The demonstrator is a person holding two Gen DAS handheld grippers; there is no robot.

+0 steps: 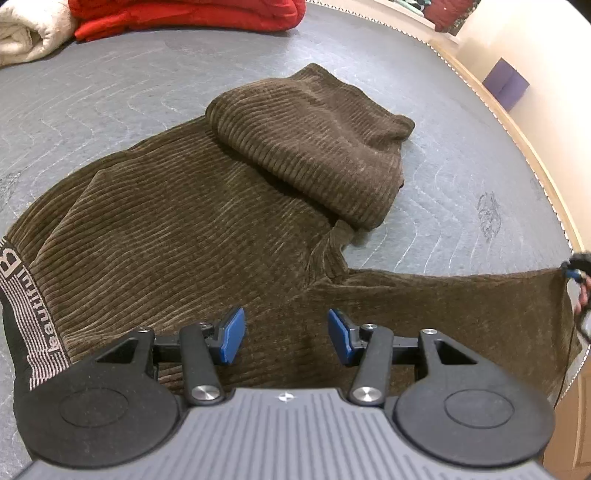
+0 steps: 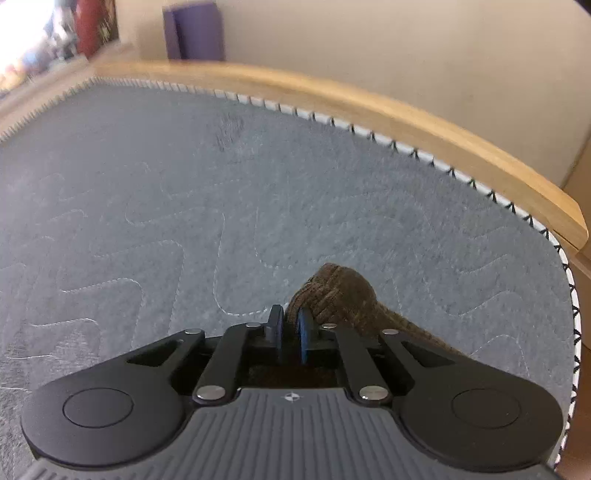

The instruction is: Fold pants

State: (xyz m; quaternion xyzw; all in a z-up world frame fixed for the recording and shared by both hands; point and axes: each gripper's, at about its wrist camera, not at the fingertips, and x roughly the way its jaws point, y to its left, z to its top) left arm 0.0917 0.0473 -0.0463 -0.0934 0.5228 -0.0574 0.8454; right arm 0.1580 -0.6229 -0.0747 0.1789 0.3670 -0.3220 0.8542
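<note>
The brown corduroy pants (image 1: 192, 221) lie spread on a grey quilted pad (image 1: 110, 96), filling the middle and lower part of the left wrist view. Their black waistband (image 1: 22, 306), with white lettering, sits at about 9 o'clock at the left edge. From there the long axis of the near leg runs roughly level across the bottom of the picture toward 3 o'clock, where its hem (image 1: 554, 295) is lifted off the pad. The other leg (image 1: 314, 140) is doubled back on itself and points up toward 1 o'clock, a thick fold lying on the body of the garment.

The left gripper (image 1: 286, 334) hangs over the crotch and the near leg, its blue pads well apart with nothing between them. The right gripper (image 1: 576, 273) shows only as a small dark shape at 3 o'clock, at the raised hem.

In the right wrist view the right gripper (image 2: 290, 328) is clamped on a bunched bit of the pants (image 2: 340, 291), which rises from between the pads toward 1 o'clock.

The pad has wavy stitched lines and a zigzag-stitched white edge (image 2: 369, 134); a light wooden rim (image 2: 406, 114) runs just outside it. At 11 o'clock in the left view lie a rolled cream cloth (image 1: 26, 33) and a folded red cloth (image 1: 184, 14). Beyond the rim stand a cream wall (image 2: 406, 44) and a purple block (image 2: 195, 29).
</note>
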